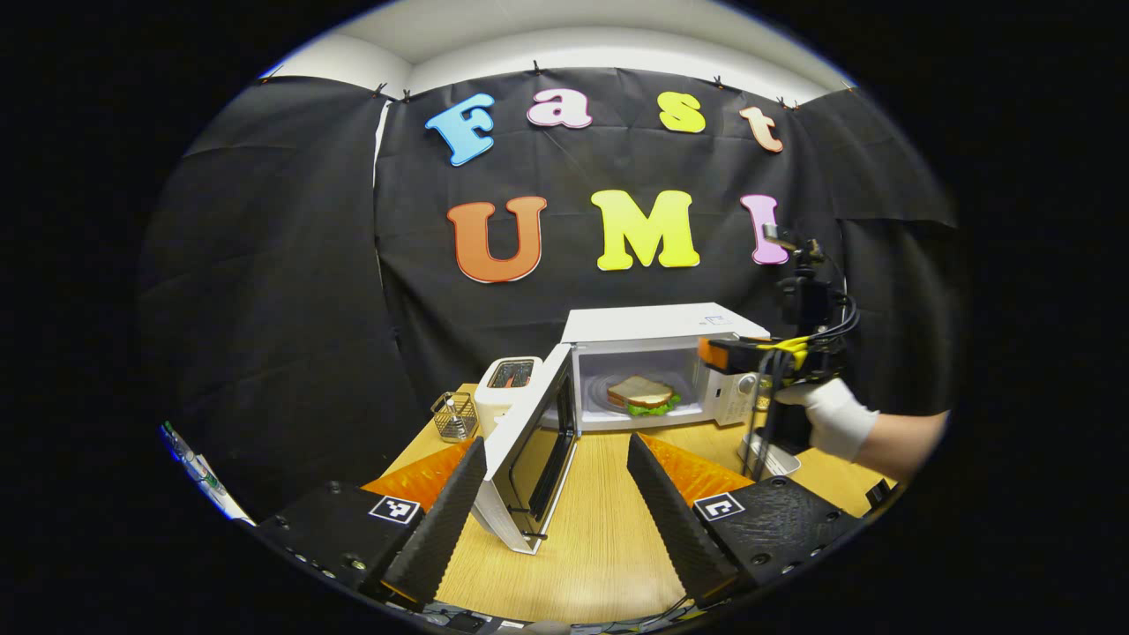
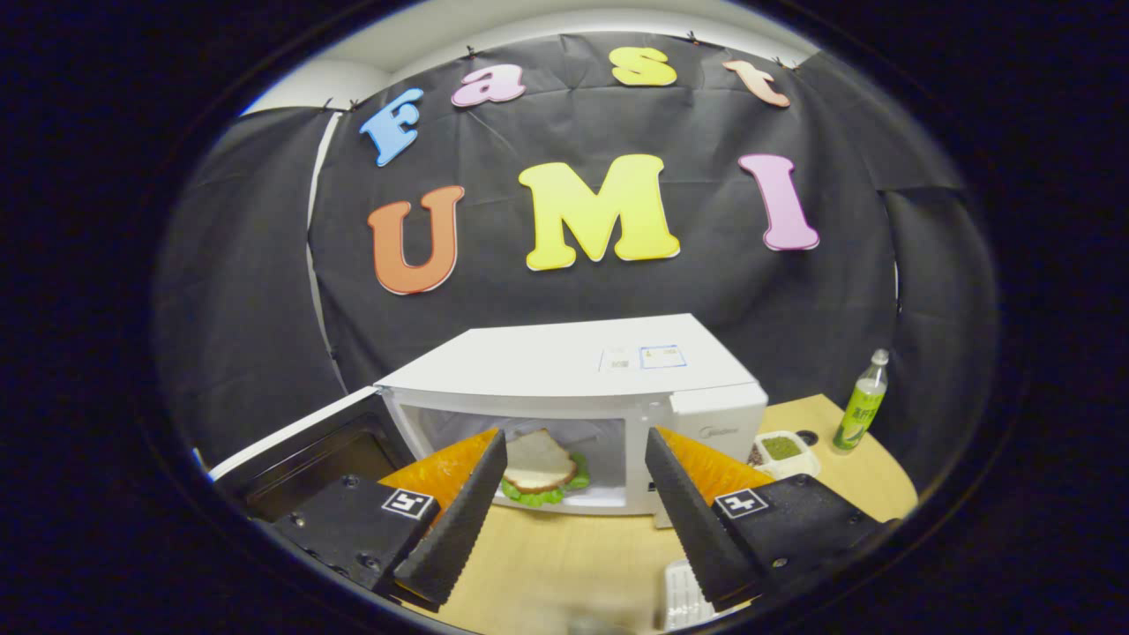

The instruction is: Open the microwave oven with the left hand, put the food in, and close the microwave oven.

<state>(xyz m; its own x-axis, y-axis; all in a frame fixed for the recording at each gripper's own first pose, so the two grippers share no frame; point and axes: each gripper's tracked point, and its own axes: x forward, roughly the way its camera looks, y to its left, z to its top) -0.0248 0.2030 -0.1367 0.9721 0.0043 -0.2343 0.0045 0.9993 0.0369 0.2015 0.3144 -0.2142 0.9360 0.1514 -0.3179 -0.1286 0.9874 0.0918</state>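
Sandwich (image 1: pixel 641 394) lying inside microwave (image 1: pixel 657 363) at twelve o'clock, door (image 1: pixel 529 437) swung open at eleven, left gripper (image 1: pixel 556 511) and right gripper (image 2: pixel 573 520) jaws wide apart, empty; only closing left.

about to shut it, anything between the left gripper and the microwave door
Nothing: in the left gripper view, bare table runs from the open left gripper to the door.

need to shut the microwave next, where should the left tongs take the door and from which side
Take the door at its free edge, the end farthest from the hinge, nearest the left tongs. It stands swung wide open, edge-on between the open fingers, so come from its outer face and push toward the microwave, where the sandwich already sits.
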